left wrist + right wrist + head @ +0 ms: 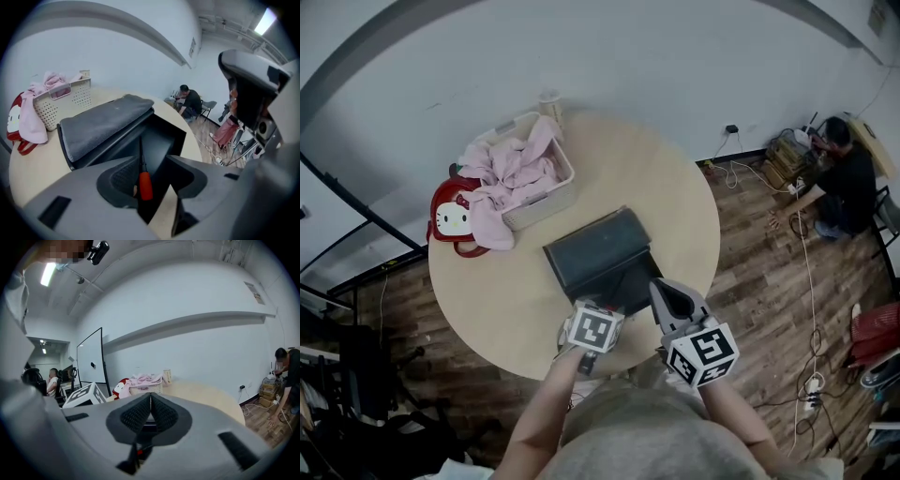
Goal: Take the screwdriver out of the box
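Observation:
A black box (630,274) stands open on the round table (675,187), its grey-lined lid (591,246) tilted back. In the left gripper view a screwdriver with a red handle (145,185) lies in the box (159,140), shaft pointing toward the lid (103,124). My left gripper (154,172) is open, angled down over the box with the handle between its jaws, close to the left pad (123,177). In the head view its marker cube (595,328) hides the screwdriver. My right gripper (662,289) hovers at the box's near right corner; its pads (161,414) are shut with nothing between them.
A white basket of pink clothes (539,187) and a red bag (455,217) sit at the table's far left, with a cup (549,103) behind them. A person (846,178) crouches on the wooden floor at the right among cables (811,319).

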Demonstrator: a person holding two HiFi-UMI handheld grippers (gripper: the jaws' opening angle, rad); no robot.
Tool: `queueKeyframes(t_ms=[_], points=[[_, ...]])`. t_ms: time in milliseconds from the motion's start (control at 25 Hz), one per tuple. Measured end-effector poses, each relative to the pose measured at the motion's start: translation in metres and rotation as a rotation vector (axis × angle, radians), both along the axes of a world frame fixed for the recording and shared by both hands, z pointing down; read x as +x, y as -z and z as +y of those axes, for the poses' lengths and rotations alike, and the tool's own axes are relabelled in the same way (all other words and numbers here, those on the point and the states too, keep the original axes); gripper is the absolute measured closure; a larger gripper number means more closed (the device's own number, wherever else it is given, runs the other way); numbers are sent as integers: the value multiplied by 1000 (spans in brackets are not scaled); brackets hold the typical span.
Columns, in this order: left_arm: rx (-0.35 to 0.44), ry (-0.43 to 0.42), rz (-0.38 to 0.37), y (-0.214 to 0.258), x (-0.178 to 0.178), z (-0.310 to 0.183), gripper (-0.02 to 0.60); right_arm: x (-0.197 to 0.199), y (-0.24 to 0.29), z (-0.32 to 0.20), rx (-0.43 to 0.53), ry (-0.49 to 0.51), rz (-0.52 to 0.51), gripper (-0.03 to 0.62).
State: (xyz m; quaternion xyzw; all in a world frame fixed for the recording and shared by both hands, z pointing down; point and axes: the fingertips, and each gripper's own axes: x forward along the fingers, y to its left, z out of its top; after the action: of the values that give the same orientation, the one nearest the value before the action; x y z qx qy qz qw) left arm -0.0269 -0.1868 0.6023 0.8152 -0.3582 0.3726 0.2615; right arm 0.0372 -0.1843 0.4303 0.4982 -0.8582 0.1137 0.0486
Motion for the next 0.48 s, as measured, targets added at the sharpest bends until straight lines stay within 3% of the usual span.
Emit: queueKeyframes(t_ms=[200,480], points=[[-105,-89,-116,-26,9,-6,410,1,0,-21,-4,44,-3,592],[-186,-138,-260,-57,8,-8,449,6,-5,-41,-12,81,-17,592]])
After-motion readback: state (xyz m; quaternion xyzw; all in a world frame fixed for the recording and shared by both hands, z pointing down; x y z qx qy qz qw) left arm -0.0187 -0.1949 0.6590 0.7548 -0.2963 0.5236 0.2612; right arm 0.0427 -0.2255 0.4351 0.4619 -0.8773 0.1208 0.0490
